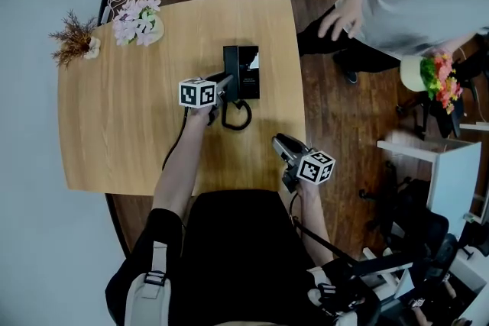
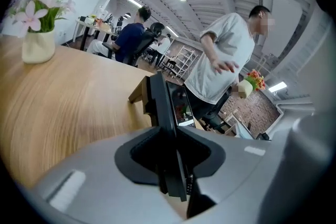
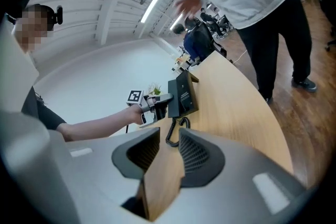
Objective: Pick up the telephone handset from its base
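Left gripper [image 1: 226, 85] clamps the slim black plastic telephone handset [image 2: 163, 113]; that thin hold may slip, or the black coiled cord [image 1: 237, 128] may drag its base [image 1: 246, 72].

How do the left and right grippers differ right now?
The left gripper is closed on the telephone handset; the right gripper is open and empty. The left gripper sits at the phone base; the right gripper hangs back near the table edge. Both point toward the phone base.
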